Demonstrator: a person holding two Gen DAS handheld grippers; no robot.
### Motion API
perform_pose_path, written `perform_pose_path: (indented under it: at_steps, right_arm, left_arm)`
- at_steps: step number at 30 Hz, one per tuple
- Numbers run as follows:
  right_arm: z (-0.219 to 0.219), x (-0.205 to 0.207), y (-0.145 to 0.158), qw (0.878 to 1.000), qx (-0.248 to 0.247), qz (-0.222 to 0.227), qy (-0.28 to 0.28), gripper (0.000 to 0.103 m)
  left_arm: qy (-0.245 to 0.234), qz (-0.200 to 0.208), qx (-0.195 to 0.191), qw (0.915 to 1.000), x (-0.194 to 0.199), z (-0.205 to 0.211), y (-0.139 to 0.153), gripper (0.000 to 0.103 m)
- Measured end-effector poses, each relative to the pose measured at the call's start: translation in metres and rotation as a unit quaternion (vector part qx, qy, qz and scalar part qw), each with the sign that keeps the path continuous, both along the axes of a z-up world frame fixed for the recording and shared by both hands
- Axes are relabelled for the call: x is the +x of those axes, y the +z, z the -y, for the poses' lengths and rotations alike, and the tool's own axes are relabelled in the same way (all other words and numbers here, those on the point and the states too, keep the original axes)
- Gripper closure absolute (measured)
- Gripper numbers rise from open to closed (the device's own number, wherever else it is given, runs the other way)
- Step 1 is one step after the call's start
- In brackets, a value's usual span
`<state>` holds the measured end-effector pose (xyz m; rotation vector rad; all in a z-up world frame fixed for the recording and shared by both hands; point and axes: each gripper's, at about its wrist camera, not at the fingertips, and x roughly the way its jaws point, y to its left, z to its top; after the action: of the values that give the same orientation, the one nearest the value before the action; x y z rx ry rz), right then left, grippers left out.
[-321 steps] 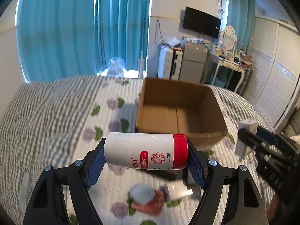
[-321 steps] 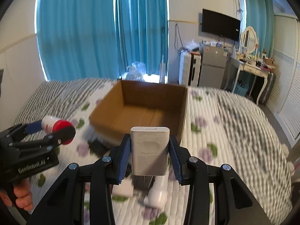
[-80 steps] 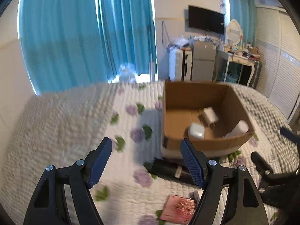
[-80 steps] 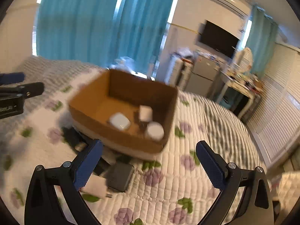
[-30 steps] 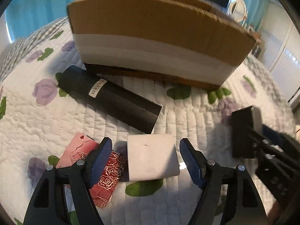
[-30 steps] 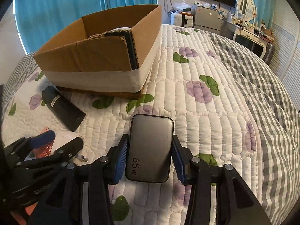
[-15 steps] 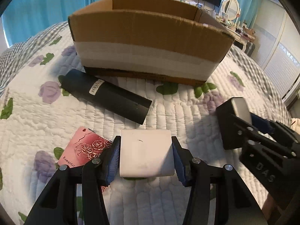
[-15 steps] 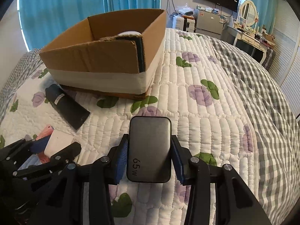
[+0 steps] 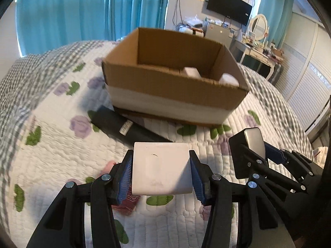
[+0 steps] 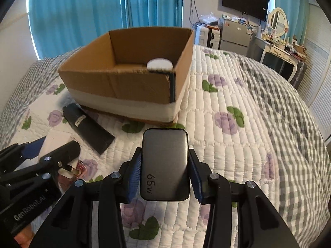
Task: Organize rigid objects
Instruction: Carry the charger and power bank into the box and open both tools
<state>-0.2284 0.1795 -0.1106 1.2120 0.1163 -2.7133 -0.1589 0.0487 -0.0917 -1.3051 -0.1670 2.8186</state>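
My left gripper point(image 9: 161, 171) is shut on a white square charger point(image 9: 161, 168) and holds it above the quilt, in front of the cardboard box point(image 9: 171, 95). My right gripper point(image 10: 165, 171) is shut on a dark grey 65W charger point(image 10: 165, 163); it also shows in the left wrist view point(image 9: 247, 150), at the right. The box point(image 10: 115, 86) holds white items point(image 9: 191, 72) and a round white bottle end point(image 10: 159, 63). A black tube point(image 9: 128, 129) lies on the quilt in front of the box. A red card point(image 9: 126, 203) lies under the left gripper.
The bed has a white flowered quilt point(image 10: 238, 144) with a grey checked blanket on both sides. Blue curtains point(image 9: 82, 10), a wall TV point(image 10: 245, 4), a small fridge and a dressing table stand behind the bed. Shuttered wardrobe doors are at the right.
Both grippers have lifted with their chargers, so the box's inside now shows. The left gripper closed on the white charger about a second ago.
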Motion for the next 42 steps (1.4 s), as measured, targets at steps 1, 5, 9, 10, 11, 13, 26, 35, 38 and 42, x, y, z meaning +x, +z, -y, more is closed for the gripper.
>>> perform_pose_path:
  at_steps: [1, 5, 9, 10, 11, 13, 26, 35, 38, 42]
  right_arm:
    - [0.000, 0.000, 0.003, 1.000, 0.000, -0.002, 0.000, 0.061]
    - [0.001, -0.002, 0.028, 1.000, -0.004, -0.016, 0.005, 0.061]
    - [0.002, -0.008, 0.059, 0.999, 0.001, -0.033, 0.017, 0.061]
    - [0.001, -0.012, 0.068, 0.999, -0.002, -0.031, 0.025, 0.061]
    - [0.000, -0.016, 0.075, 0.999, -0.004, -0.030, 0.030, 0.061]
    - [0.000, -0.026, 0.093, 0.999, 0.003, -0.034, 0.035, 0.061]
    - [0.006, -0.118, 0.143, 0.998, -0.010, -0.063, 0.029, 0.061]
    - [0.022, -0.148, 0.112, 0.999, 0.008, -0.042, 0.033, 0.061]
    - [0.023, -0.149, 0.103, 0.998, 0.015, -0.040, 0.038, 0.061]
    - [0.023, -0.153, 0.096, 0.999, 0.010, -0.032, 0.030, 0.062]
  left_arm:
    - [0.001, -0.003, 0.000, 1.0000, 0.000, 0.002, 0.006, 0.051]
    - [0.002, -0.030, 0.006, 0.9995, -0.004, 0.008, 0.032, 0.051]
    - [-0.010, -0.051, 0.005, 0.9986, -0.017, 0.007, 0.061, 0.051]
    - [-0.013, -0.054, 0.005, 0.9984, -0.020, 0.006, 0.066, 0.051]
    - [-0.018, -0.059, 0.007, 0.9981, -0.026, 0.006, 0.075, 0.051]
    - [-0.029, -0.065, 0.009, 0.9974, -0.038, 0.004, 0.086, 0.051]
    - [-0.064, -0.059, -0.044, 0.9952, -0.145, -0.001, 0.082, 0.051]
    - [-0.078, -0.013, -0.027, 0.9965, -0.183, 0.001, 0.040, 0.051]
    - [-0.082, 0.012, -0.025, 0.9963, -0.188, -0.001, 0.030, 0.048]
    - [-0.095, 0.007, -0.025, 0.9952, -0.185, -0.006, 0.028, 0.044]
